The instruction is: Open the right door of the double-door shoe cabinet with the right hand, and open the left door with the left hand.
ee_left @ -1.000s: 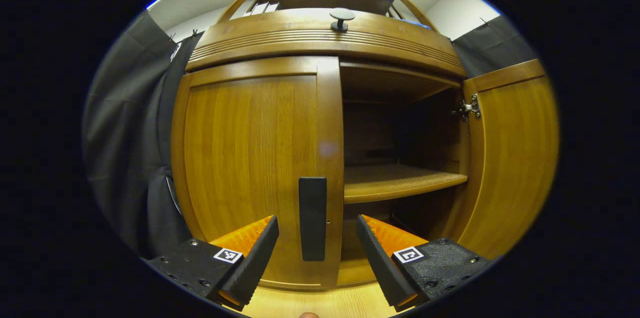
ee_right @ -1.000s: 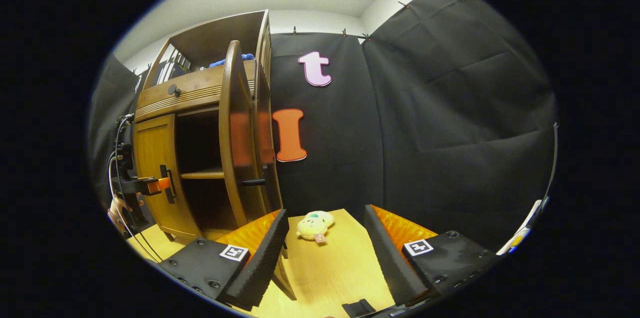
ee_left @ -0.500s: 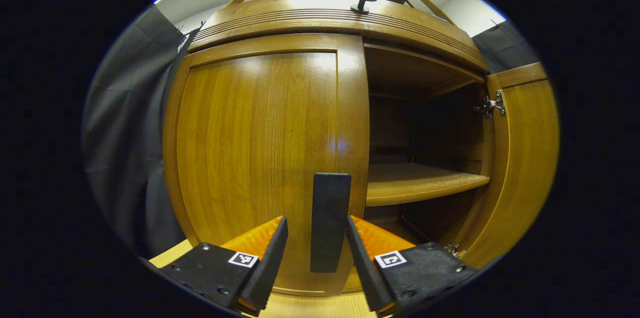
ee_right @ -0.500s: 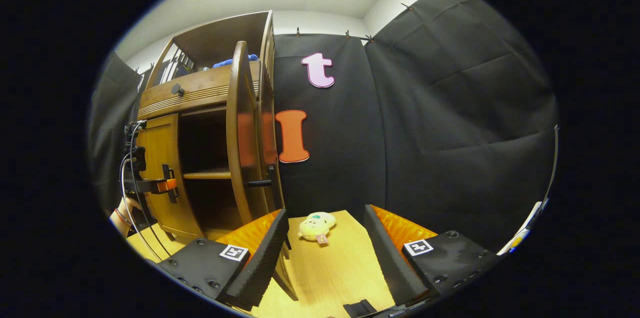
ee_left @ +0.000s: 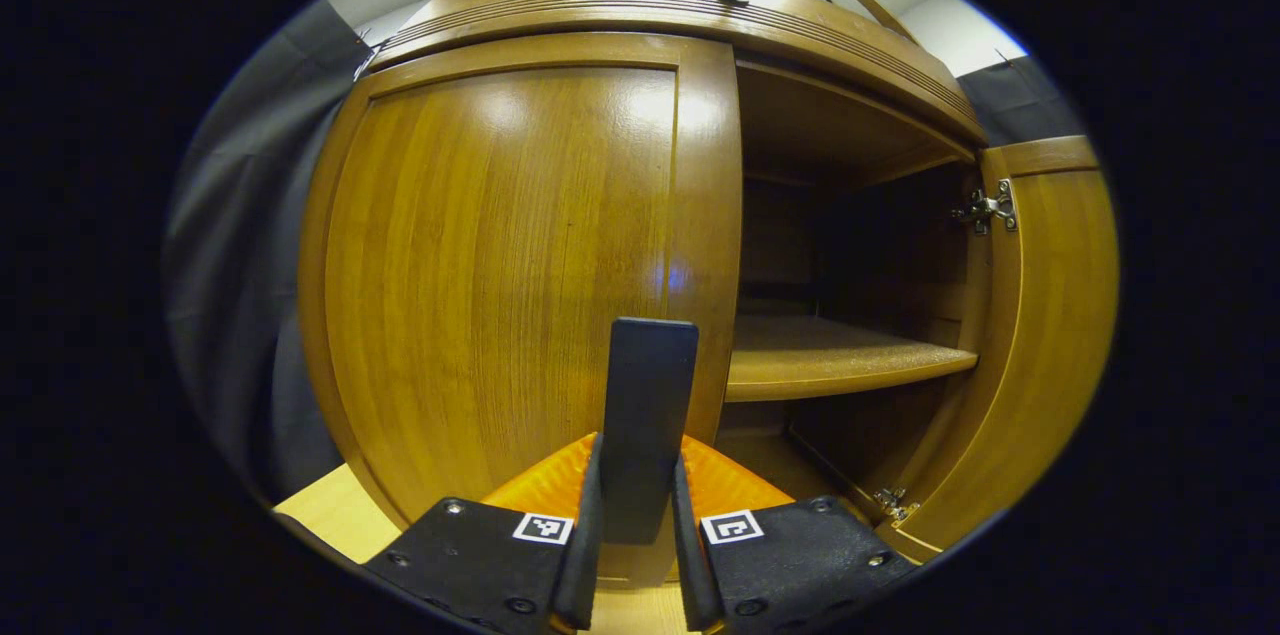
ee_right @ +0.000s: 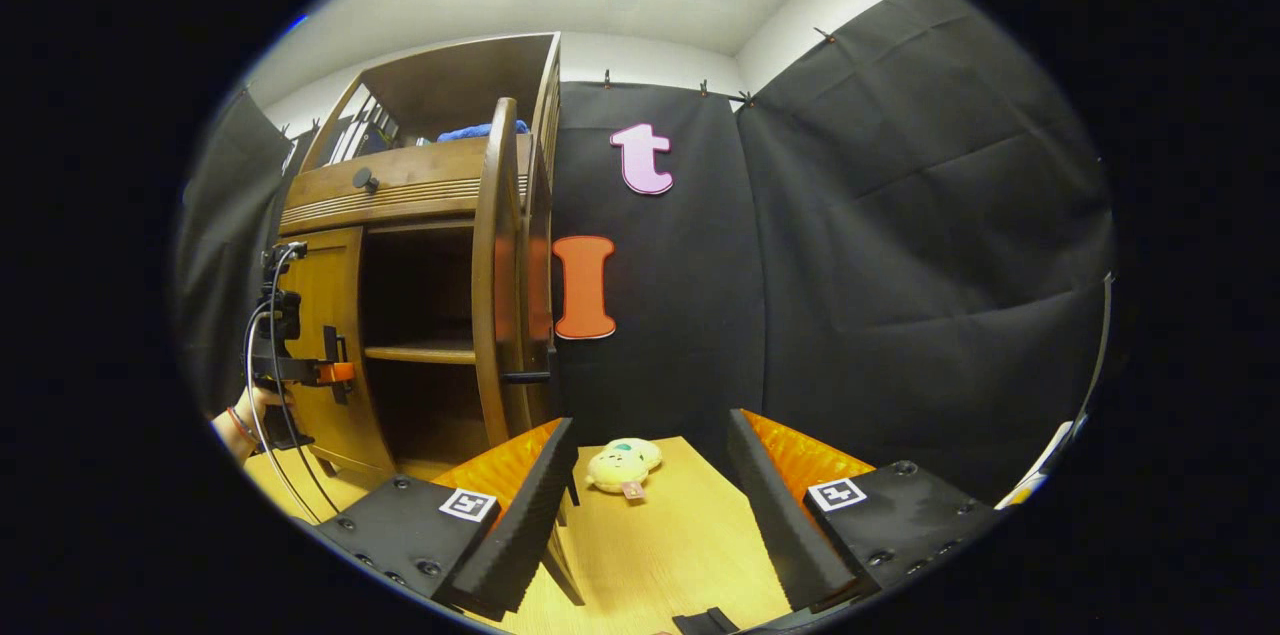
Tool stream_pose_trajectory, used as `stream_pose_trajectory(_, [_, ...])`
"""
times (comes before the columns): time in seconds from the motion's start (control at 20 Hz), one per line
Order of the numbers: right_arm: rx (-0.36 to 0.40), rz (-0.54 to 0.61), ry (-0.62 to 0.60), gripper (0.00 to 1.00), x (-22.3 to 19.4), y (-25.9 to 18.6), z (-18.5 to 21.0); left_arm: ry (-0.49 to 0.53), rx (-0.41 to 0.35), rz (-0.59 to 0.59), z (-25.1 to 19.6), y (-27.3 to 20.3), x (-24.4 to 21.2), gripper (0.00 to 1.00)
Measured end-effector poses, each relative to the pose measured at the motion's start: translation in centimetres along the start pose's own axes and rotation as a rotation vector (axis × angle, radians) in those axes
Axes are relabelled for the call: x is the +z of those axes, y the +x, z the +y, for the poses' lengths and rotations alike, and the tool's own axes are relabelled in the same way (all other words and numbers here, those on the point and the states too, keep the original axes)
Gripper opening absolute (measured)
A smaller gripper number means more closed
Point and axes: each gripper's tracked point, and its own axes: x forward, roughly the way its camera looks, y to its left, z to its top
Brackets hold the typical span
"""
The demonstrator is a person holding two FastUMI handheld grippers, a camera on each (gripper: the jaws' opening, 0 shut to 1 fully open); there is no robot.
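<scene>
Left gripper view puts the matter plainly: our left hand-held gripper is clenched on the flat black upright bar handle of the amber-brown wooden left door, one ribbed black finger pressing each side of it. The handle rises toward twelve o'clock from the fingers, its long axis vertical, and it sits at the door's free edge, with the hinge side away at nine o'clock. We judge that the coming pull must draw the handle toward us and sweep it round toward nine o'clock, since the door is still closed flat against the rounded wooden double-door shoe cabinet. At three o'clock the matching wooden right door already stands swung wide on its silver hinge, baring a pale wooden shelf and a dark interior. In the right gripper view our right hand-held gripper hangs released, fingers spread and empty, well apart from the cabinet, which lies toward ten o'clock; the left gripper is far the nearer to the work, and we see it there at the left door with a hand behind it. Between the right fingers, at twelve o'clock, a small yellow plush toy lies on the light wooden tabletop, which carries the cabinet too. Black cloth closes the booth behind, under a white ceiling.
</scene>
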Motion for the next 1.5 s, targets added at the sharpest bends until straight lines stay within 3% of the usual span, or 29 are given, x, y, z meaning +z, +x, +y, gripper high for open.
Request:
stream_pose_trajectory(0.25, [0.02,0.009,0.011,0.98,-0.3,-0.6,1.4,-0.016,-0.046,-0.003,0.3,-1.3,1.2,0.14])
stream_pose_trajectory(0.6, [0.045,-0.015,-0.003,0.98,1.1,-2.6,4.2,0.002,-0.118,-0.004,1.9,-7.4,1.2,0.15])
stream_pose_trajectory(0.65, [0.05,-0.014,-0.006,0.89,1.1,-2.9,4.7,0.007,-0.122,-0.007,2.0,-7.8,1.3,0.15])
stream_pose_trajectory(0.7, [0.056,-0.012,-0.008,0.98,1.1,-3.1,5.2,0.01,-0.126,-0.01,2.4,-8.6,1.3,0.15])
stream_pose_trajectory(0.9, [0.081,-0.002,-0.012,1.0,1.0,-3.6,7.0,0.015,-0.139,-0.02,3.8,-11.1,1.2,0.15])
stream_pose_trajectory(1.1, [0.102,0.002,-0.019,0.93,1.1,-4.2,8.5,0.015,-0.139,-0.03,5.5,-13.3,1.1,0.16])
stream_pose_trajectory(1.15, [0.106,0.004,-0.02,0.98,1.1,-4.3,8.8,0.014,-0.14,-0.031,5.8,-13.8,0.8,0.15])
stream_pose_trajectory(1.4, [0.122,0.011,-0.025,0.98,0.9,-4.7,10.1,0.014,-0.136,-0.045,7.4,-15.6,0.7,0.16])
stream_pose_trajectory(1.45, [0.122,0.013,-0.027,0.98,0.9,-4.8,10.3,0.011,-0.136,-0.051,7.7,-16.0,0.7,0.12])
stream_pose_trajectory(1.5, [0.123,0.014,-0.03,0.89,0.9,-4.7,10.4,0.01,-0.134,-0.052,8.0,-16.1,0.6,0.12])
